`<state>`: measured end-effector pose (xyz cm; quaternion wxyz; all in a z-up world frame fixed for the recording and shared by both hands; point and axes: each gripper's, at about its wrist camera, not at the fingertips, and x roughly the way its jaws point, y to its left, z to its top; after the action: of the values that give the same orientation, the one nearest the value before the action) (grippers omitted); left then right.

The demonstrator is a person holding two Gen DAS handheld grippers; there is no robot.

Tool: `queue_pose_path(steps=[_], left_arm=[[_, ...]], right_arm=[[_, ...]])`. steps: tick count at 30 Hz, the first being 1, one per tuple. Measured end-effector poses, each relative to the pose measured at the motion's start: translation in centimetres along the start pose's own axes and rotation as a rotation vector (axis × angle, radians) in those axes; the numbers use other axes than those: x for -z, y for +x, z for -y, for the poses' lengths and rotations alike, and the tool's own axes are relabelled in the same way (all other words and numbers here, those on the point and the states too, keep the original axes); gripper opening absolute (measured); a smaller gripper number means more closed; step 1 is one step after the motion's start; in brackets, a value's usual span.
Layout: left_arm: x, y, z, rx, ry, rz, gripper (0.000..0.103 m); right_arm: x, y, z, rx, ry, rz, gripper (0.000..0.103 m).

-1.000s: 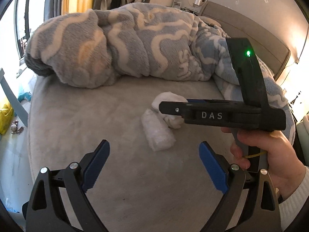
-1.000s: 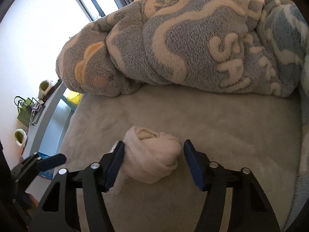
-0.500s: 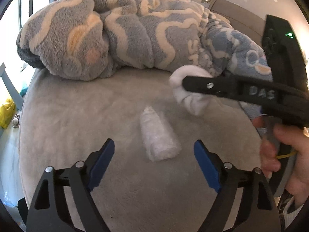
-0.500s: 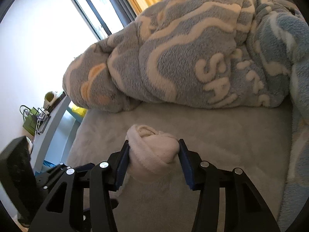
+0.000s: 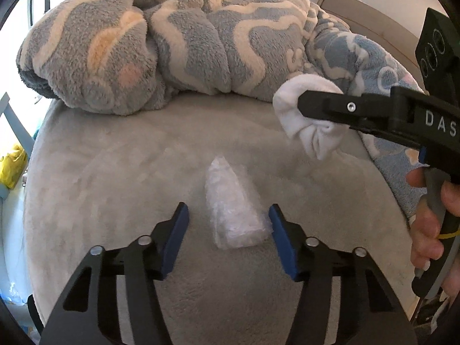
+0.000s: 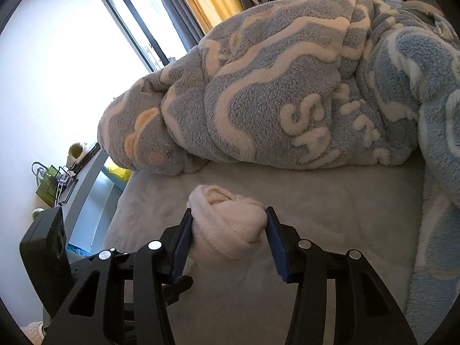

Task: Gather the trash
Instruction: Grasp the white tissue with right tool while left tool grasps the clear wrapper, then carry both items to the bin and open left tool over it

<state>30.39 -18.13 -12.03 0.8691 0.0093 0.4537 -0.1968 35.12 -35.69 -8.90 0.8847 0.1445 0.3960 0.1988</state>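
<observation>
A crumpled clear plastic wrapper (image 5: 233, 210) lies on the grey bed (image 5: 115, 172). My left gripper (image 5: 229, 210) straddles it, its jaws closing. The right pad touches the wrapper's edge and the left pad stands off it with a gap. My right gripper (image 6: 228, 215) is shut on a rolled white sock (image 6: 227, 227), both blue pads pressing its sides, and holds it just above the bed. In the left wrist view the sock (image 5: 310, 120) hangs from that gripper (image 5: 316, 106) at the right, above and beyond the wrapper. A hand (image 5: 431, 224) grips its handle.
A bunched blue-grey fleece blanket (image 5: 172, 43) fills the far side of the bed and runs down its right side (image 6: 437, 115). The bed's edge drops off at the left, where a yellow bag (image 5: 11, 166) lies on the floor. A green basket (image 6: 49, 184) sits on a side shelf.
My left gripper came down and forward over the wrapper and its jaws narrowed around it. My right gripper shut on the sock and lifted it up and to the right.
</observation>
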Motion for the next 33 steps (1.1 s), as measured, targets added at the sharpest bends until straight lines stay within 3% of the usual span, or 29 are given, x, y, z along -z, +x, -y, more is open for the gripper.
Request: queue_pose_path(steps=[2, 5, 20, 33], left_arm=[[-0.1, 0.0, 0.0, 0.01, 0.006, -0.006, 0.04], [0.1, -0.4, 0.1, 0.017, 0.02, -0.008, 0.037], [3.6, -7.0, -1.9, 0.019, 0.038, 0.028, 0.035], [6.9, -13.2, -6.9, -0.022, -0.053, 0.053, 0.035]], right_arm=[[-0.1, -0.2, 0.0, 0.002, 0.003, 0.003, 0.05], [-0.2, -0.5, -0.2, -0.002, 0.007, 0.012, 0.05], [1.0, -1.6, -4.7, -0.004, -0.002, 0.033, 0.05], [3.4, -2.2, -12.0, -0.044, -0.065, 0.037, 0.05]])
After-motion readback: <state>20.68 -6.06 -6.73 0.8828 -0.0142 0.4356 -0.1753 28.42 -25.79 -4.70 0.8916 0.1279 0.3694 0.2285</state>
